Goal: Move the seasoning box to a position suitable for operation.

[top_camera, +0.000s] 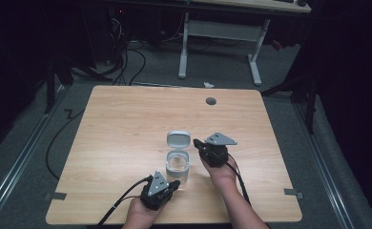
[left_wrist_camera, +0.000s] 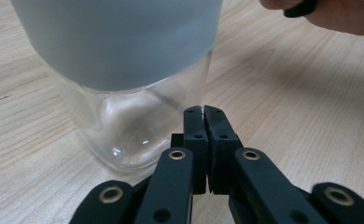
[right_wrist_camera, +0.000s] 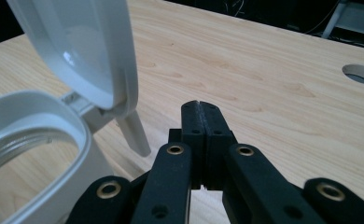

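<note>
1. One light wooden table [top_camera: 127,124], rounded corners, sitting on grey carpet, with one round grey cable hole [top_camera: 211,100] near the far right edge.
2. One clear glass jar with a grey plastic collar [top_camera: 178,165], standing upright a bit below the table's middle. Looks empty, wood grain visible straight through the glass in the left gripper view [left_wrist_camera: 124,135].
3. One grey hinged flip lid [top_camera: 178,139] on that jar, swung open and standing up on the far side. Pale inner face of the lid [right_wrist_camera: 84,56] up close in the right gripper view, plus a small tab hanging down off its edge.
4. Two black two-jaw grippers, each with a grey three-cornered plate on top and a black cable trailing back.
5. Left gripper [top_camera: 174,183]: just beside the jar's near side, jaws pressed together with nothing between them, tips [left_wrist_camera: 203,112] right up against the glass wall, though can't tell if actually touching.
6. Right gripper [top_camera: 197,142]: just to the right of the open lid, jaws also pressed together on nothing [right_wrist_camera: 201,108], tips near the lid's hinge, apart from it.
7. Two hands coming in from the bottom edge, one per gripper.
8. One white-legged desk [top_camera: 220,33] beyond the table, cables on the floor to the left.
</note>
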